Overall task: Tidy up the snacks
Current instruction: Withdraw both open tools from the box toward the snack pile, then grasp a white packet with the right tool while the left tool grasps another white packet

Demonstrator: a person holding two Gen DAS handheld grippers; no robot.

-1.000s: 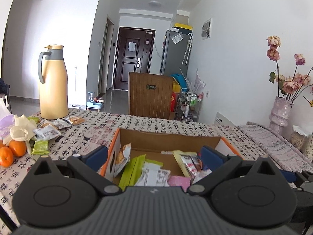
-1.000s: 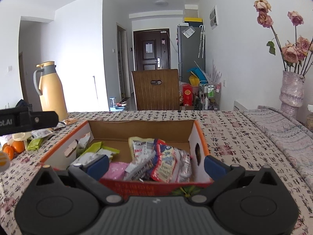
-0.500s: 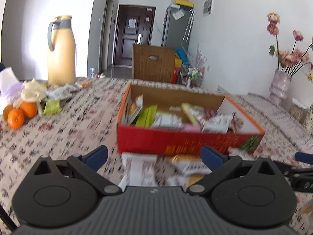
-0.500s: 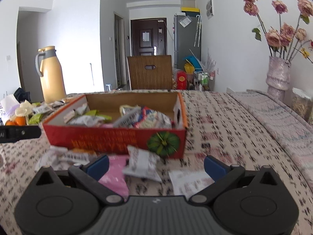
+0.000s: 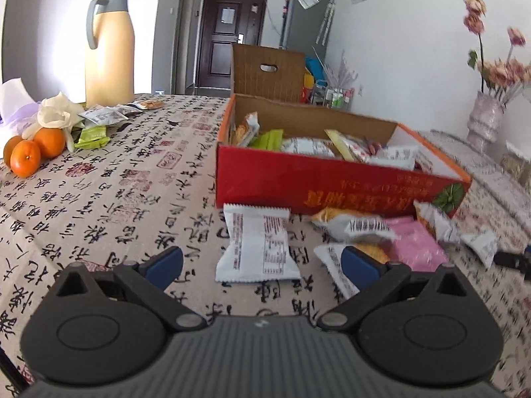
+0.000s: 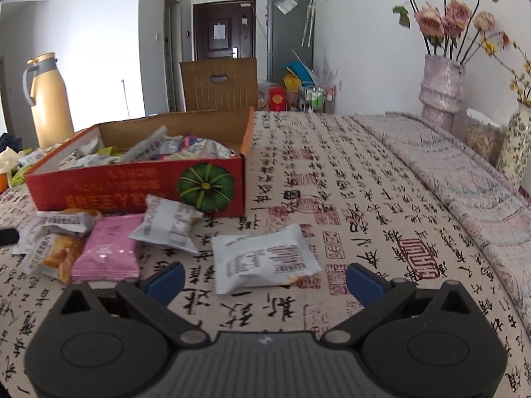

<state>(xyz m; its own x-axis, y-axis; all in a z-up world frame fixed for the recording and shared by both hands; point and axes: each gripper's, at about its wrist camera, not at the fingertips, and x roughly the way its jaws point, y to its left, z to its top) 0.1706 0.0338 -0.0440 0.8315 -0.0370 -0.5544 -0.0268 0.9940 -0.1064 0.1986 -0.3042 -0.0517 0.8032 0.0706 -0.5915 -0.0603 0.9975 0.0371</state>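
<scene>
Table (image 5: 109, 199), covered in a cloth printed with calligraphy; carries all items listed.

Red cardboard box (image 5: 298, 185), open-topped, orange-rimmed, pumpkin picture on its near wall; stands mid-table, filled with mixed snack packets.

Loose packets, on the cloth just in front of the box's near wall:
- White packet (image 5: 257, 245), flat, printed side up, in line with the left gripper's open span.
- White packet (image 6: 262, 260), flat, in line with the right gripper's open span.
- Pink packet (image 6: 108, 248), flat, beside orange-and-white packets.
- Small white packet (image 6: 169, 224), tilted, touching the pink one.

Left gripper (image 5: 262, 263): jaws spread wide, empty, above the cloth short of its packet.

Right gripper (image 6: 264, 278): jaws spread wide, empty, likewise short of its packet.

Far left edge: yellow thermos jug (image 5: 108, 46), oranges (image 5: 35, 147), further packets.

Right edge: vase of dried roses (image 6: 441, 91).
</scene>
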